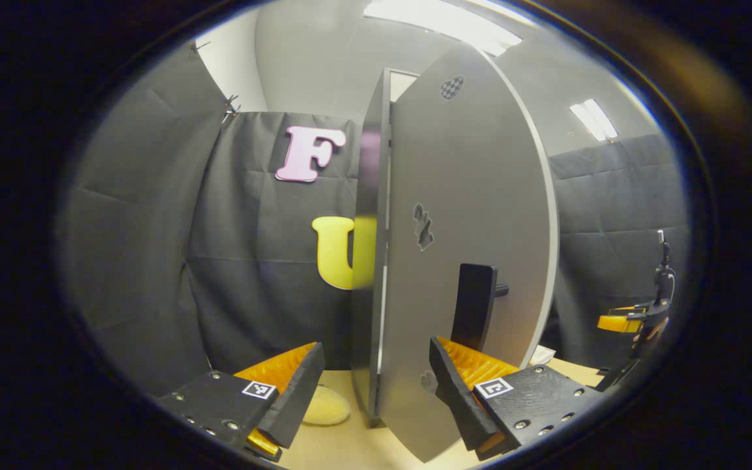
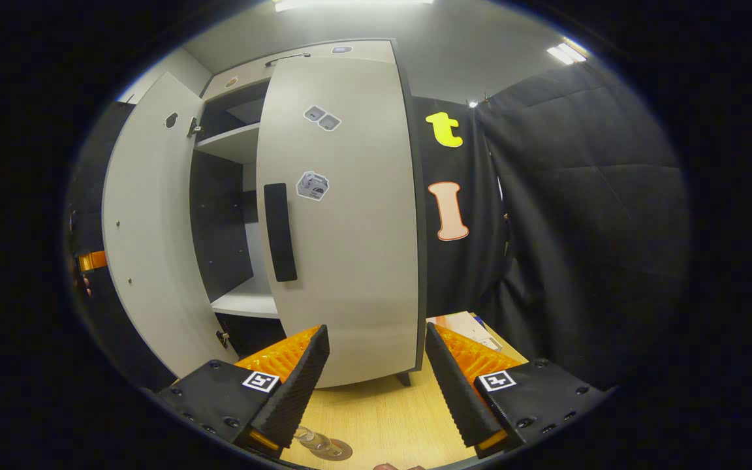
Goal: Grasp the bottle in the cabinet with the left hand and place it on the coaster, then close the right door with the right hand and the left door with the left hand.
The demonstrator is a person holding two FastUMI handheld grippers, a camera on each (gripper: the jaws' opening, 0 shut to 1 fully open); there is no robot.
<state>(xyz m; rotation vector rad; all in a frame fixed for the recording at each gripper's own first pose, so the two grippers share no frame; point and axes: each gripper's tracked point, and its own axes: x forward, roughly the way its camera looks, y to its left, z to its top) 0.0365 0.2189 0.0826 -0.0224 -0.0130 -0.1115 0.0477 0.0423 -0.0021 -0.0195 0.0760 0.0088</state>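
So here's where I'm at. In the left gripper view, my left gripper sits low with its fingers spread wide and nothing between them, pointed straight at the edge of the left door. That door stands swung out, nearly edge-on to me, with its dark handle just above my right-side finger. I read that as lining up for the push: fingers wide so the door edge sits in the gap without getting pinched. A pale round thing lies on the surface behind my left-side finger; can't tell what it is from here. At the far right of that view, another gripper shows, well apart.

Over in the right gripper view, the left door hangs open at the left, and behind it the cabinet shows shelves with no bottle on the parts I can see. The right door looks shut or nearly shut, flush with the cabinet front. My right gripper hovers in front of it, fingers wide, gripping nothing, apart from the door.

The bottle is down at the bottom edge, lying on the coaster on the surface, partly hidden by my finger. So I'd say placing is done, right door is basically done, and the left door is what's left.
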